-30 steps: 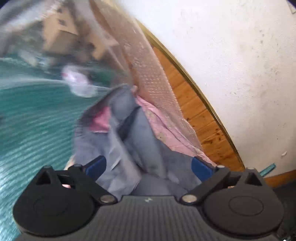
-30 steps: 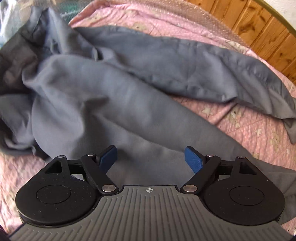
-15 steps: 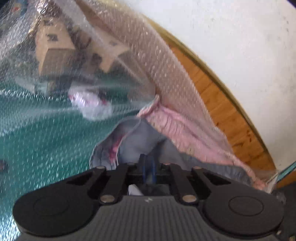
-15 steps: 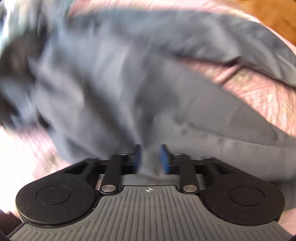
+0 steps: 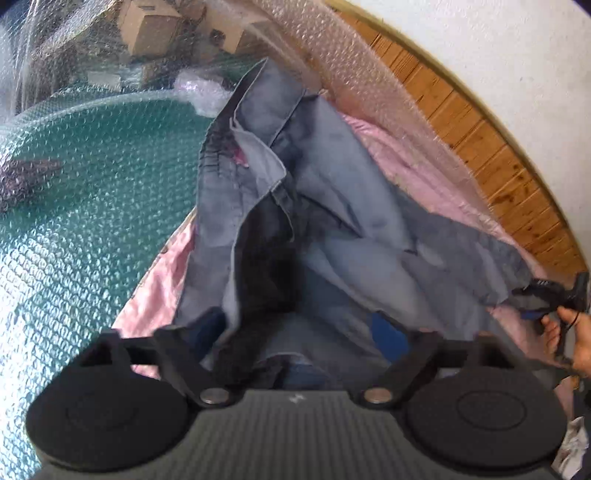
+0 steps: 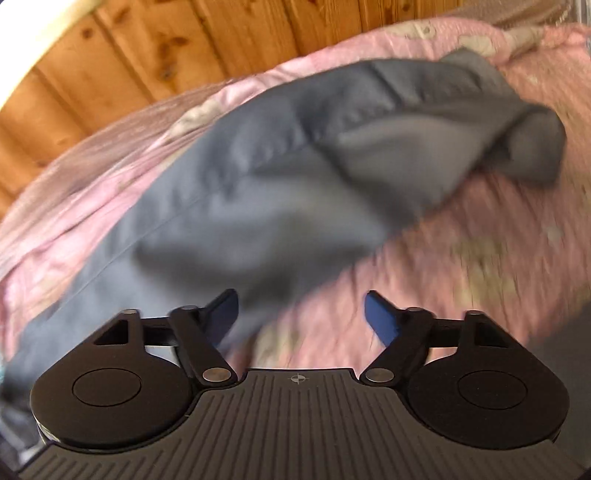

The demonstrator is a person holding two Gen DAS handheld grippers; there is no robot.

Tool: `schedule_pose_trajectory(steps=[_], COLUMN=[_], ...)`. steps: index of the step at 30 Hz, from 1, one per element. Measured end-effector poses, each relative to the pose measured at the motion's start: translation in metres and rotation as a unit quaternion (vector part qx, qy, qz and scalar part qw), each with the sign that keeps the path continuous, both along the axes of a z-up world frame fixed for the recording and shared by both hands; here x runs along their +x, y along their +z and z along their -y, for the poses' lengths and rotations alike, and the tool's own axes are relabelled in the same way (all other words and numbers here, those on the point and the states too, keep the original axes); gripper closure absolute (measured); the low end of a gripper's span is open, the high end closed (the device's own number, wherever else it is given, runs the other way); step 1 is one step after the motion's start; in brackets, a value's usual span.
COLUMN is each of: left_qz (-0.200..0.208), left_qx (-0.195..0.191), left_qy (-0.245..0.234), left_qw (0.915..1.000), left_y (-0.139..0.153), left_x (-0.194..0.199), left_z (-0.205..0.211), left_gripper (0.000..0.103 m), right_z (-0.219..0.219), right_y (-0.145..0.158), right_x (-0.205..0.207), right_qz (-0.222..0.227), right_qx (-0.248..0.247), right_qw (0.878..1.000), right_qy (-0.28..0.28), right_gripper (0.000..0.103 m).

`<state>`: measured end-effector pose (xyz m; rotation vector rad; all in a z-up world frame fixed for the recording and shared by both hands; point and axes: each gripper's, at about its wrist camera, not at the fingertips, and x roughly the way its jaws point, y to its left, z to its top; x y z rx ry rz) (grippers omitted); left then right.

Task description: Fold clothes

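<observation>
Crumpled grey trousers point(image 5: 332, 184) lie on a pink quilt point(image 5: 406, 155). In the left wrist view, my left gripper point(image 5: 295, 328) has its jaws wide apart and closing. The waist end of the cloth is draped between them, and the pads are not pressing on it. At the far right a hand point(image 5: 576, 332) holds my right gripper point(image 5: 528, 302) at the end of a trouser leg. In the blurred right wrist view, my right gripper point(image 6: 301, 306) has its jaws apart and closing. The grey trousers point(image 6: 277, 184) reach its left finger point(image 6: 225, 310), and only the pink quilt point(image 6: 480, 240) shows between the pads.
Wooden panelling point(image 5: 480, 129) and a white wall point(image 5: 498, 44) run behind the bed. A green surface under bubble wrap point(image 5: 92, 184) lies to the left, with cardboard boxes point(image 5: 147, 22) beyond it. The wooden panelling point(image 6: 147, 55) also shows in the right wrist view.
Both grippers had narrowed to nearly shut on cloth half a second ago and now stand wide. The trousers are spread out before the left gripper. The right gripper swept sideways and rolled toward the leg end.
</observation>
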<state>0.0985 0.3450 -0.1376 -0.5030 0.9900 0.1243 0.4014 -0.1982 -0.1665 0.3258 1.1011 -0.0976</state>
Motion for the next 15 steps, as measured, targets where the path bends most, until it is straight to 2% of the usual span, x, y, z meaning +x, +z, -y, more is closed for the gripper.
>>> schedule_pose_trajectory(steps=[1, 2, 3, 5, 6, 8, 9, 11, 12, 13, 14, 15], left_qz=[-0.002, -0.001, 0.017, 0.068, 0.098, 0.126, 0.114, 0.047, 0.009, -0.030, -0.056, -0.057], left_qx=[0.009, 0.017, 0.026, 0.035, 0.034, 0.053, 0.070, 0.089, 0.090, 0.095, 0.102, 0.103], left_qy=[0.014, 0.029, 0.045, 0.079, 0.090, 0.092, 0.090, 0.095, 0.100, 0.106, 0.113, 0.129], left_qw=[0.9999, 0.9994, 0.9985, 0.9940, 0.9906, 0.9863, 0.9869, 0.9903, 0.9908, 0.9894, 0.9867, 0.9847], left_y=[0.002, 0.006, 0.020, 0.055, 0.074, 0.100, 0.101, 0.074, 0.056, 0.037, 0.025, 0.023], left_x=[-0.001, -0.004, -0.010, -0.026, -0.037, -0.054, -0.057, -0.056, -0.056, -0.057, -0.058, -0.063], left_z=[-0.008, -0.017, -0.029, -0.052, -0.061, -0.069, -0.069, -0.069, -0.071, -0.070, -0.067, -0.065], left_gripper=[0.099, 0.099, 0.100, 0.100, 0.100, 0.100, 0.100, 0.100, 0.100, 0.097, 0.096, 0.090], right_z=[0.006, 0.013, 0.023, 0.045, 0.056, 0.077, 0.082, 0.090, 0.098, 0.110, 0.121, 0.133], right_y=[-0.002, 0.005, 0.018, 0.062, 0.076, 0.100, 0.102, 0.087, 0.077, 0.072, 0.074, 0.076], right_x=[0.010, 0.016, 0.019, 0.014, 0.012, 0.011, 0.013, 0.019, 0.018, 0.009, -0.010, -0.030], right_qz=[-0.006, 0.015, 0.060, 0.169, 0.186, 0.209, 0.197, 0.144, 0.112, 0.093, 0.095, 0.101], right_qx=[0.010, 0.022, 0.041, 0.061, 0.063, 0.066, 0.046, -0.001, -0.005, -0.004, 0.002, 0.008], right_qw=[1.000, 1.000, 0.997, 0.983, 0.980, 0.974, 0.978, 0.989, 0.994, 0.995, 0.995, 0.994], right_qy=[0.003, -0.004, -0.009, -0.026, -0.035, -0.052, -0.046, -0.027, -0.020, -0.023, -0.027, -0.031], right_gripper=[0.103, 0.103, 0.103, 0.103, 0.103, 0.103, 0.103, 0.103, 0.099, 0.090, 0.088, 0.078])
